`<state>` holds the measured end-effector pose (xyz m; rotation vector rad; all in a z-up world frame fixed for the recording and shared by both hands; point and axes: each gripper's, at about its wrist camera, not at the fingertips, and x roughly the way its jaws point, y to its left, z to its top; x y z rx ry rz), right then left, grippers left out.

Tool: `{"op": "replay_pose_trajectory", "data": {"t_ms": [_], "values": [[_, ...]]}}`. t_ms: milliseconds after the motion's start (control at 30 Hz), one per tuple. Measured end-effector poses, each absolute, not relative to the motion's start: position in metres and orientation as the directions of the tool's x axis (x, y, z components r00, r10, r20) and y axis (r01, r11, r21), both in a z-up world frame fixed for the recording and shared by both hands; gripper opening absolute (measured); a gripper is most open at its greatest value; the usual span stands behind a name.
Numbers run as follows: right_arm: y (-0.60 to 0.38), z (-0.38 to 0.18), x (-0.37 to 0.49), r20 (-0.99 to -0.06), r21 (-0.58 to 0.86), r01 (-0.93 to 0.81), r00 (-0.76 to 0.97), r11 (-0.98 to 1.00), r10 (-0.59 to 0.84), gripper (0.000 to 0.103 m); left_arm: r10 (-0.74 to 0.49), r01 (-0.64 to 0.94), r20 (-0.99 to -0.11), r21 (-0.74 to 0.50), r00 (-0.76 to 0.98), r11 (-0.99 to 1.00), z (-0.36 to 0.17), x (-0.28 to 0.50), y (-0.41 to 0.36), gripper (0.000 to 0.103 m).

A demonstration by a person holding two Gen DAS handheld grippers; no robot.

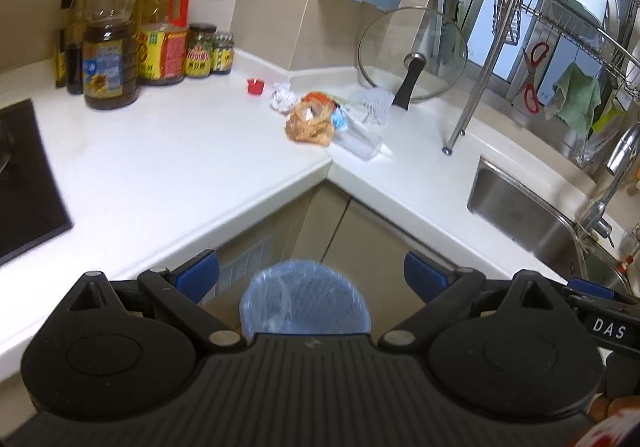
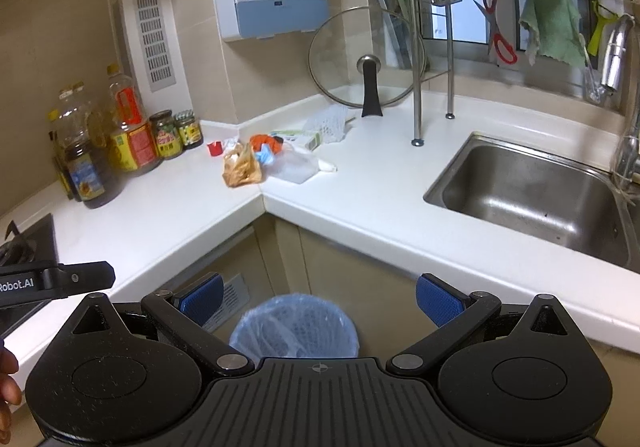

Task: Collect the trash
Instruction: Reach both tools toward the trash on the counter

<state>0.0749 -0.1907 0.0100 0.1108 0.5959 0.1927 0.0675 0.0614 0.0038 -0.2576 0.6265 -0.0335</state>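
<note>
The trash lay heaped in the far corner of the bench [image 2: 360, 203]: one crumpled brown bag [image 2: 241, 168], one clear plastic bag [image 2: 295, 166], one white foam net [image 2: 329, 124], one foil ball [image 1: 282, 96] and one red cap [image 2: 215, 148]. All looked light, soft and crushable, best pinched at a raised fold, though the clear plastic seemed slippery. Both the left gripper [image 1: 311, 274] and right gripper [image 2: 319, 297] hung with fingers spread wide and empty above the one blue-lined bin [image 2: 294, 327] on the floor.
</note>
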Motion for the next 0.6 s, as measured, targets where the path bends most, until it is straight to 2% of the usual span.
{"op": "replay_pose_trajectory", "data": {"t_ms": [267, 600], "values": [[-0.198, -0.004, 0.182, -0.516, 0.164, -0.250, 0.803, 0.954, 0.298, 0.102, -0.021, -0.100, -0.530, -0.198, 0.848, 0.975, -0.007, 0.153, 0.050, 0.098], [-0.207, -0.026, 0.340, -0.538, 0.178, -0.492, 0.677, 0.852, 0.503, 0.102, 0.081, -0.203, -0.571, -0.153, 0.817, 0.967, -0.025, 0.280, 0.020, 0.092]]}}
